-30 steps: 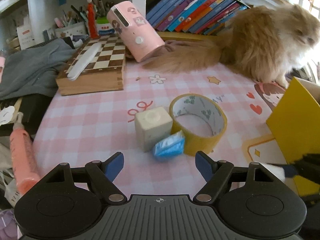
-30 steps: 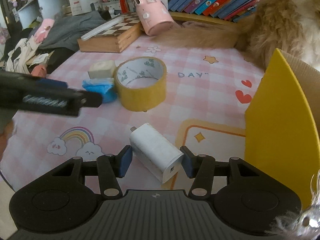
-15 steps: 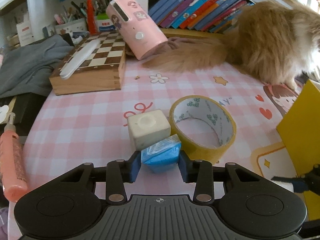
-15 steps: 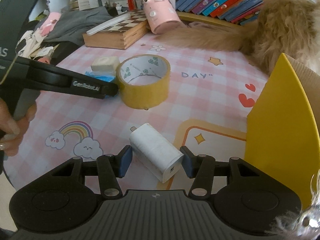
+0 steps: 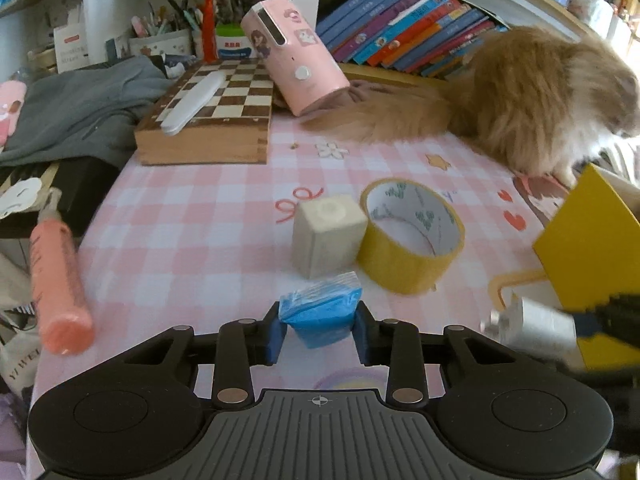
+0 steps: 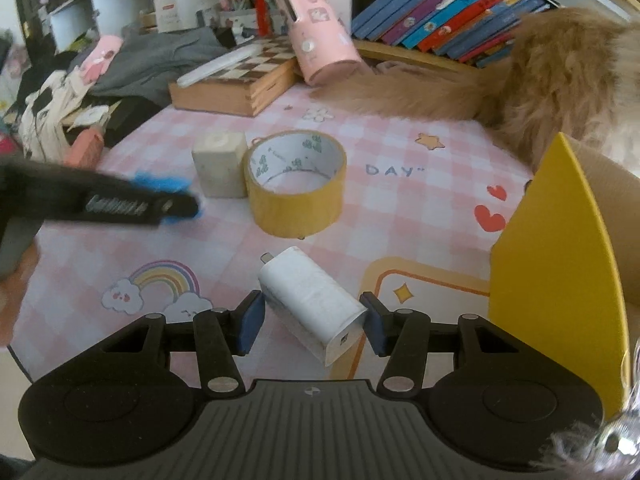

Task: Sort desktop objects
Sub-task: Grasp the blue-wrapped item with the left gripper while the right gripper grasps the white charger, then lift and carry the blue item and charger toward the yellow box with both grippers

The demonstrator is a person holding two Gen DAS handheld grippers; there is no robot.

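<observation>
My left gripper (image 5: pixel 319 334) is shut on a blue wrapped packet (image 5: pixel 322 312) and holds it just in front of a cream cube (image 5: pixel 326 234) and a yellow tape roll (image 5: pixel 412 236). The packet also shows in the right wrist view (image 6: pixel 160 184) behind the left gripper's arm. My right gripper (image 6: pixel 312 326) is shut on a white charger plug (image 6: pixel 310 302), held lifted beside a yellow box (image 6: pixel 560 264). The charger also shows in the left wrist view (image 5: pixel 536 326).
A wooden chessboard box (image 5: pixel 212 120) and a pink cylinder device (image 5: pixel 296 56) stand at the back. A fluffy orange cat (image 5: pixel 540 96) lies at the back right. An orange tube (image 5: pixel 56 280) lies at the left table edge. Clothes are piled at the left.
My left gripper closed on the blue packet and drew it back from the cube. My right gripper kept its hold on the charger and lifted it slightly.
</observation>
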